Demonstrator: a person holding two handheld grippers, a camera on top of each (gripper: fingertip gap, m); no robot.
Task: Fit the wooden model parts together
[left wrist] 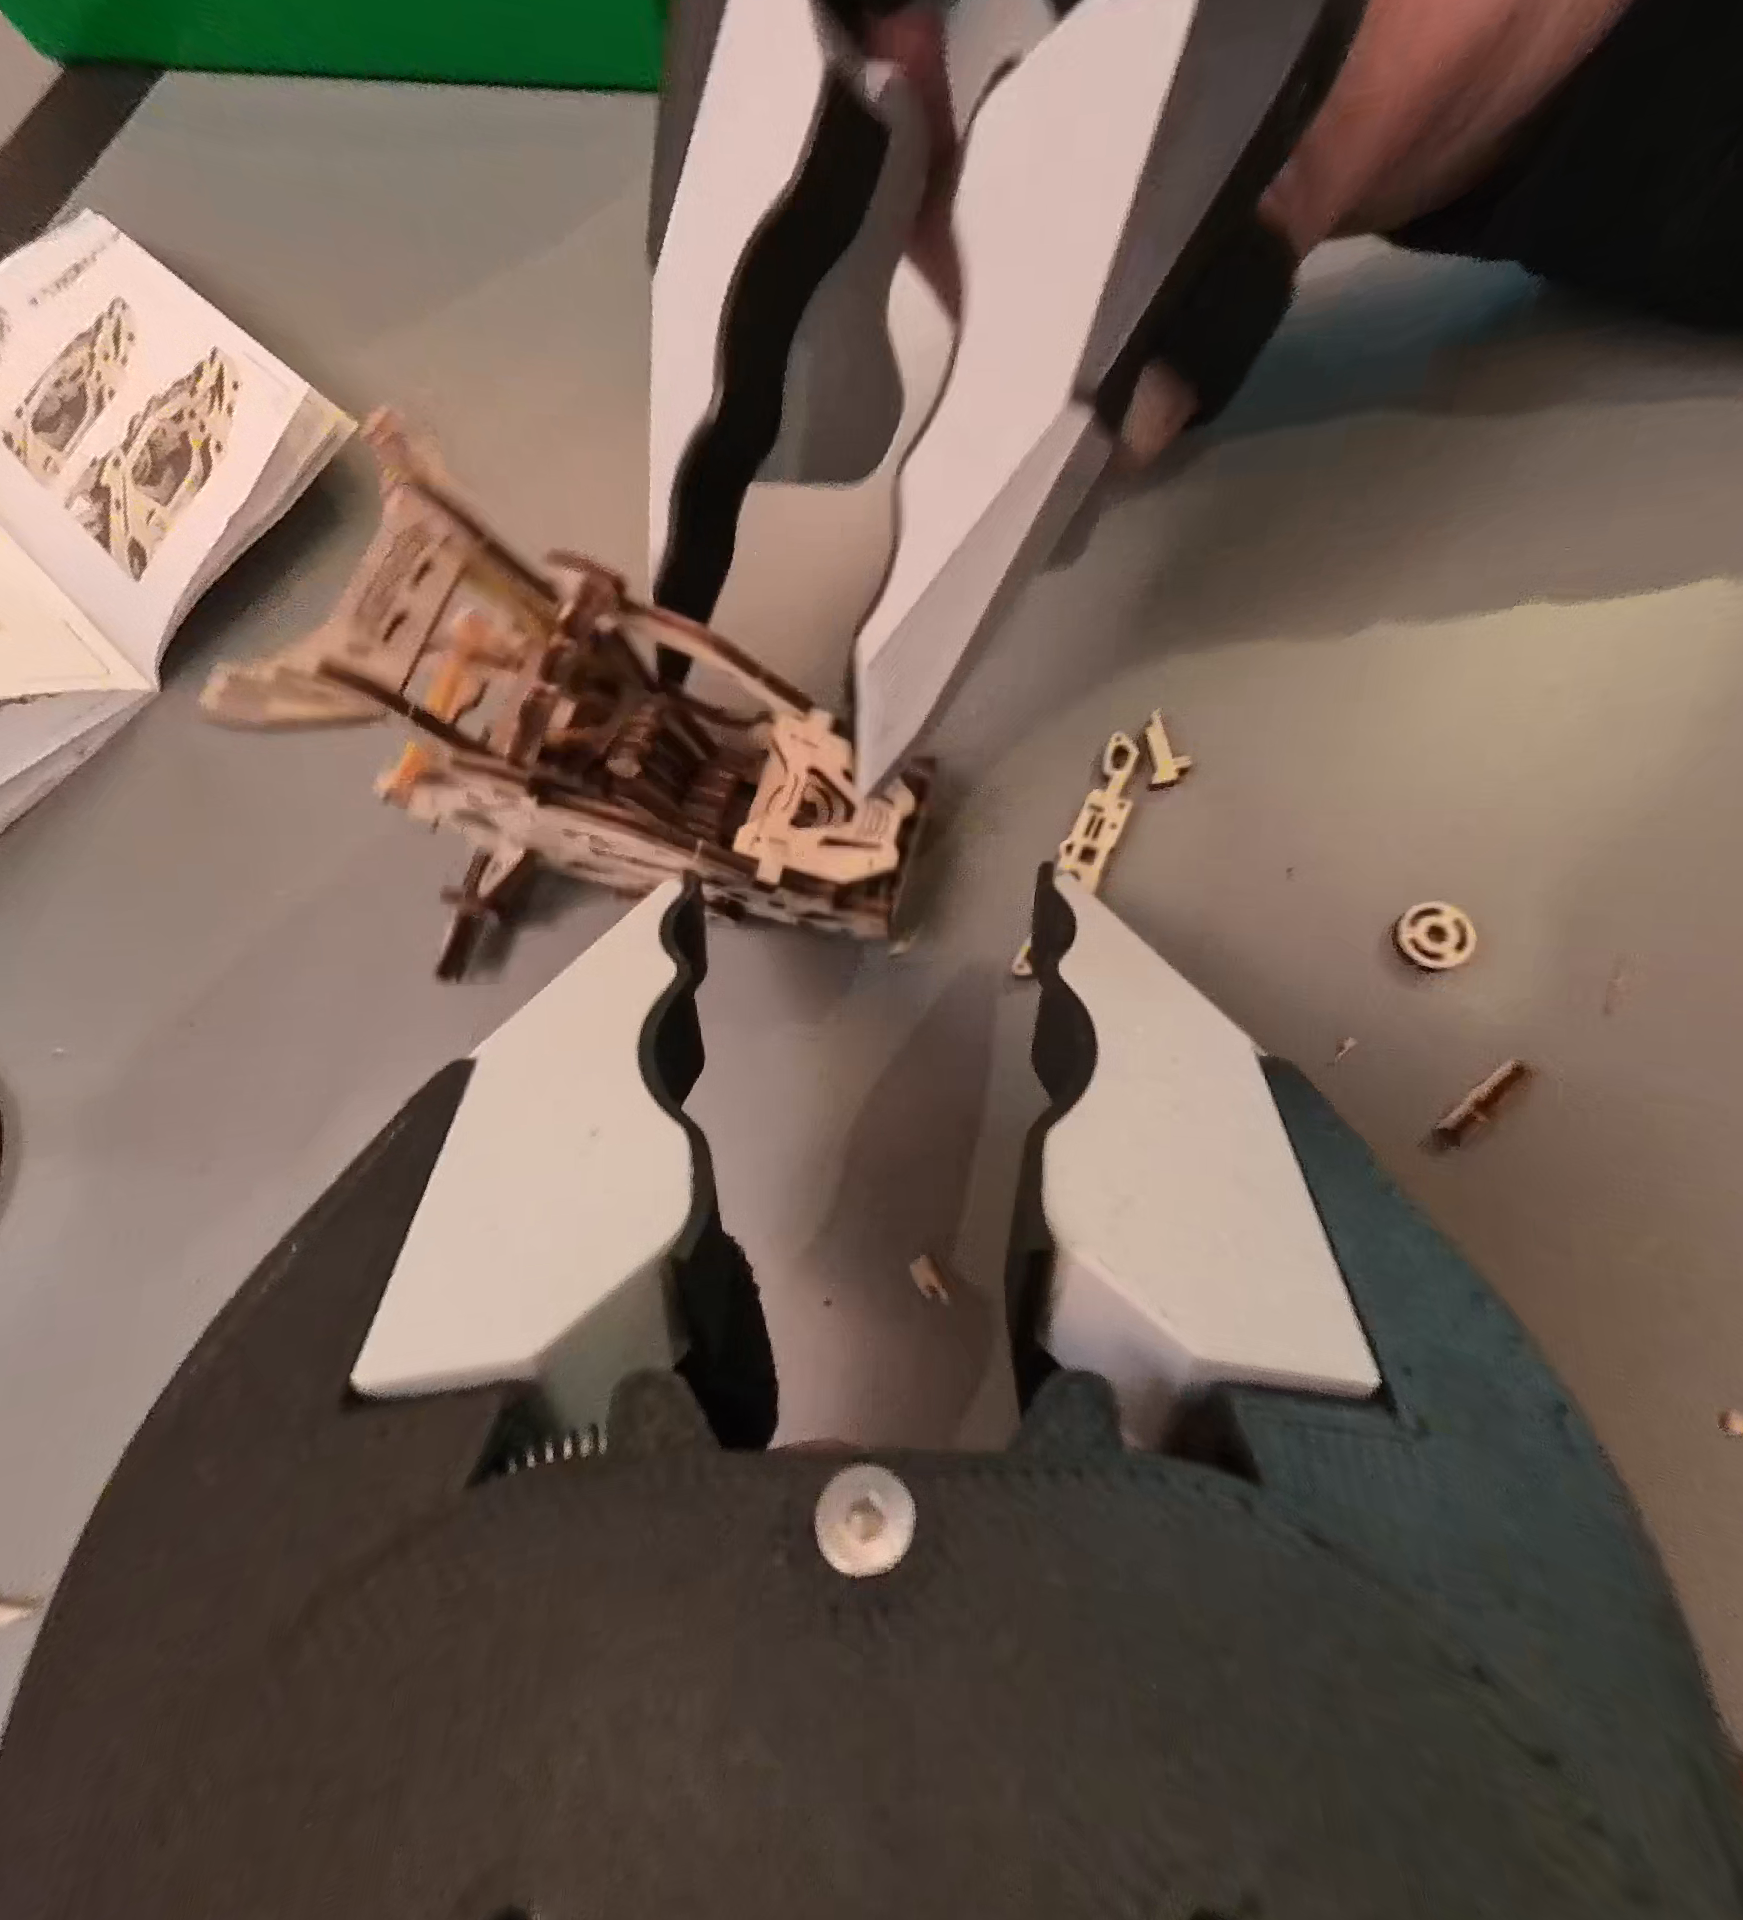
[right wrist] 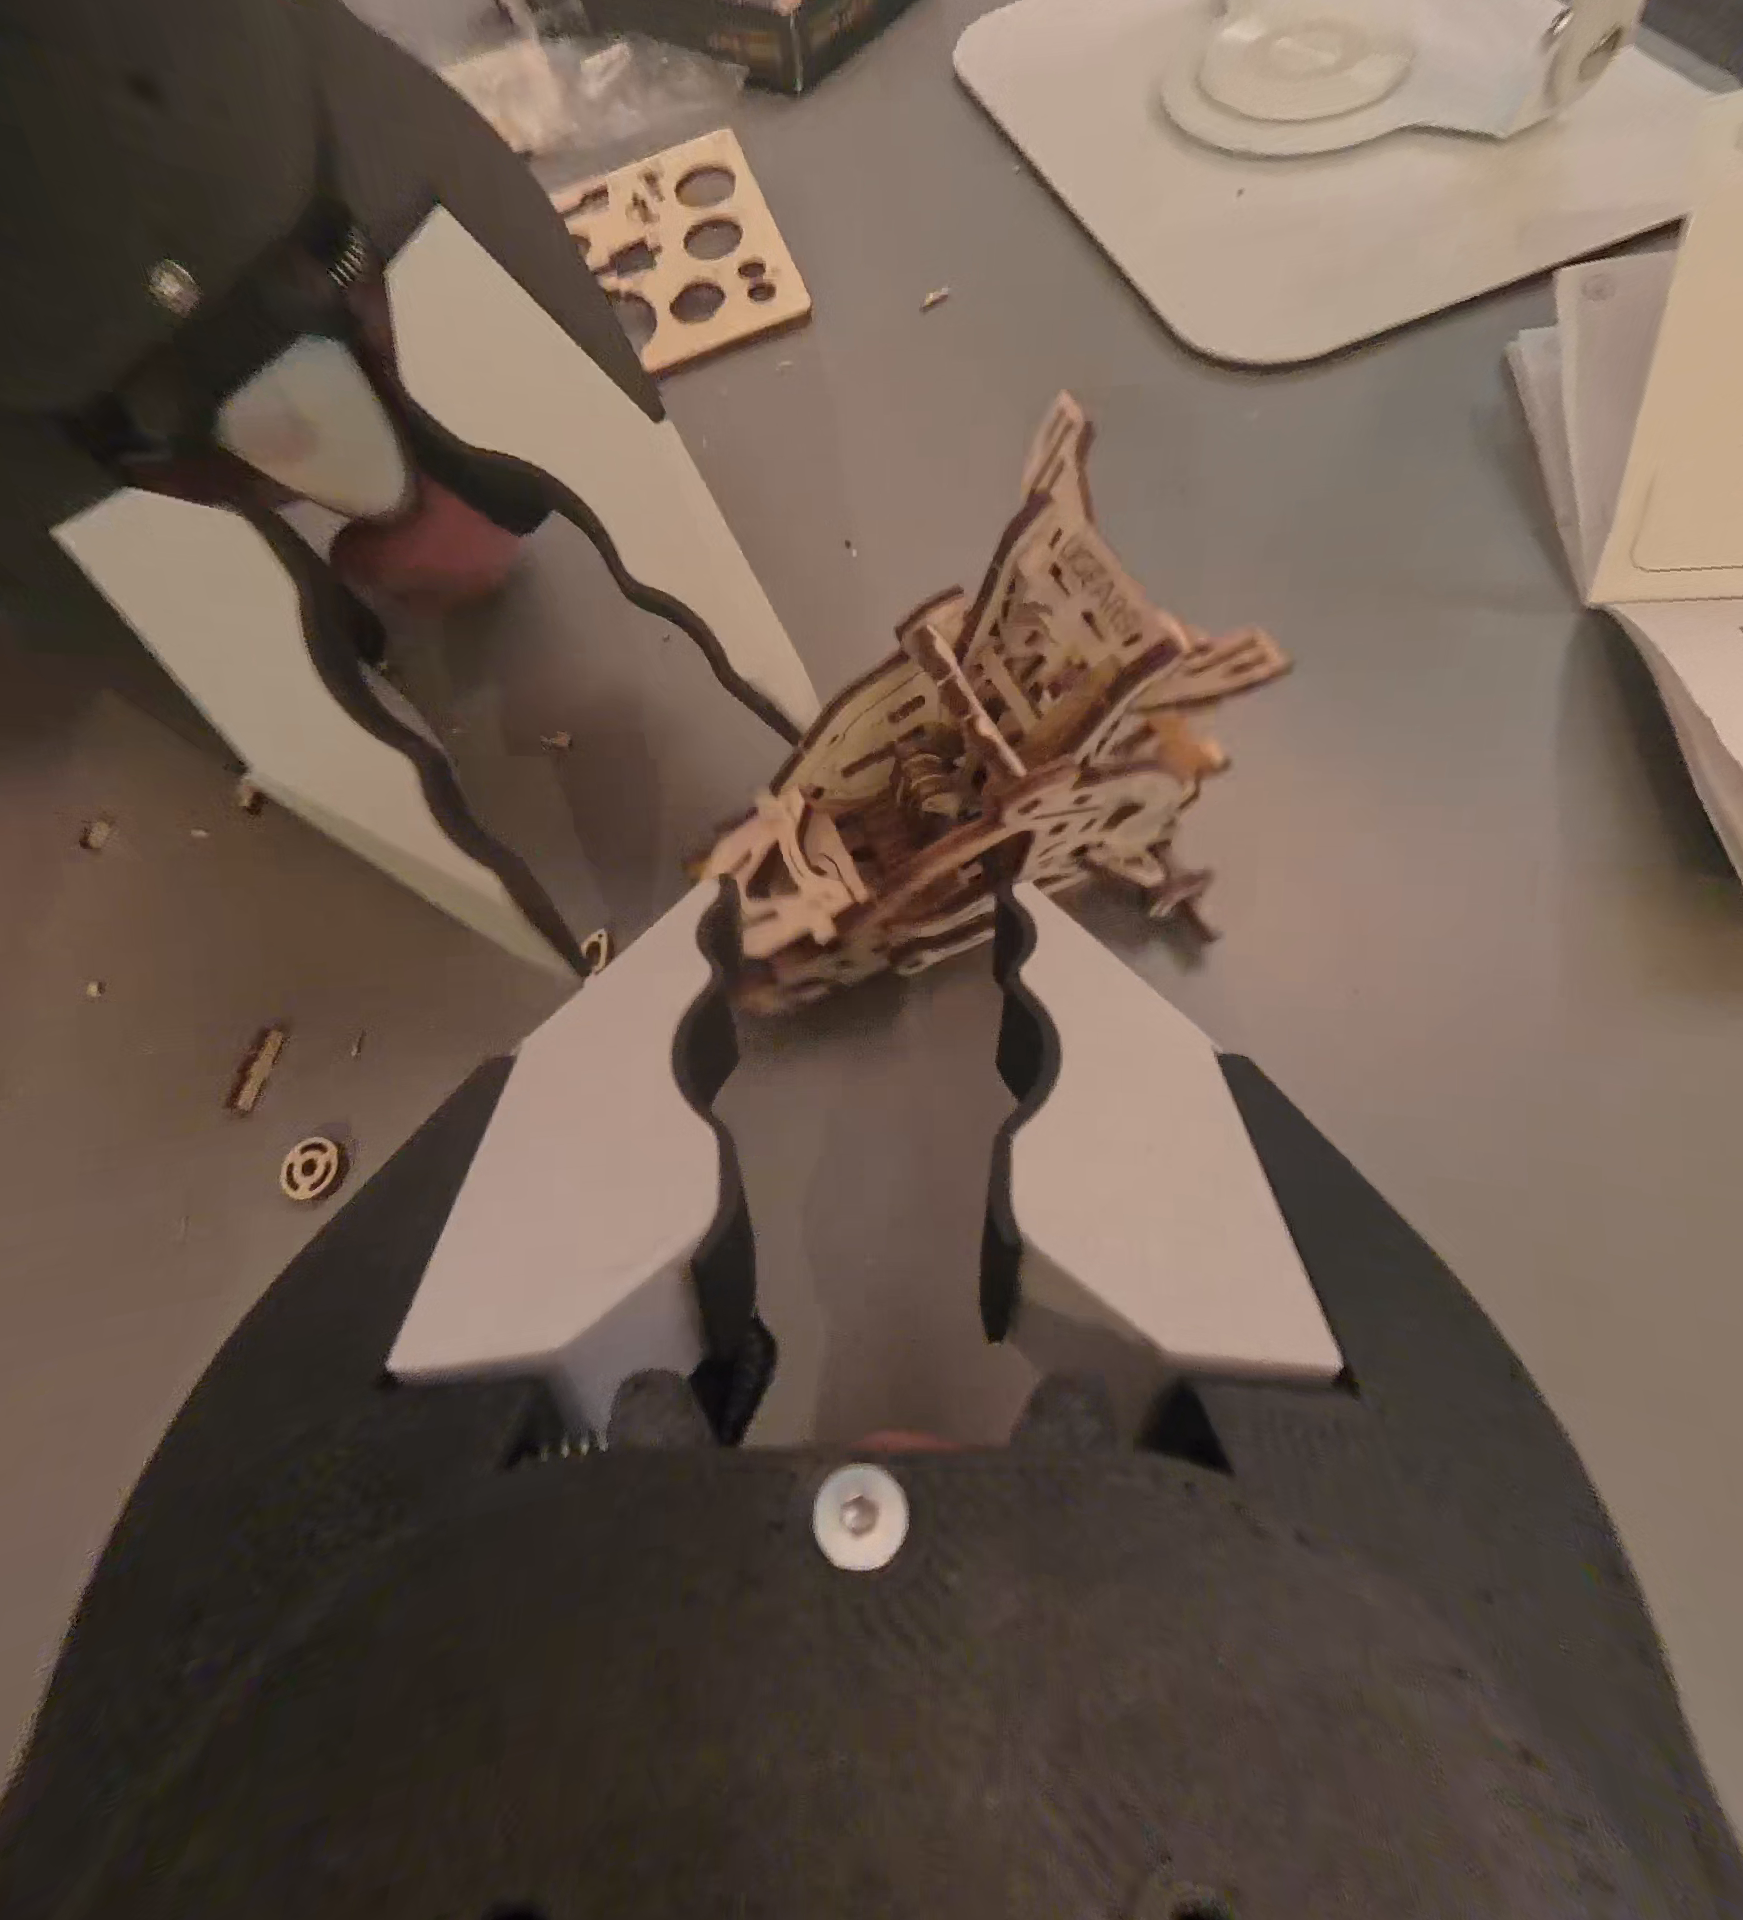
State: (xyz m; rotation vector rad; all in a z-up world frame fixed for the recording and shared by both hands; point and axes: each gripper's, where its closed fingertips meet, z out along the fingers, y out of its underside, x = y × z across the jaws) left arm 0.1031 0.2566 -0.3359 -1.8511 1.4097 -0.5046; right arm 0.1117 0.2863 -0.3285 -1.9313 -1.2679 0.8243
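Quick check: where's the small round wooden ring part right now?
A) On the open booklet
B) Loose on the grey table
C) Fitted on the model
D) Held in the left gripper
B: the ring lies by itself on the table, beside the open left gripper.

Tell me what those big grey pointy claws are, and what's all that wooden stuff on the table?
Those claws are two grabbing tools, one in each of a person's hands. Each carries a camera looking along its fingers, so you get two pictures. The left gripper is open and holds nothing. The right gripper is open too, its tips on either side of the wooden model, which sits tilted on the grey table. Also lying there: a small wooden ring, a flat wooden strip, a punched-out wooden sheet and an open instruction booklet.
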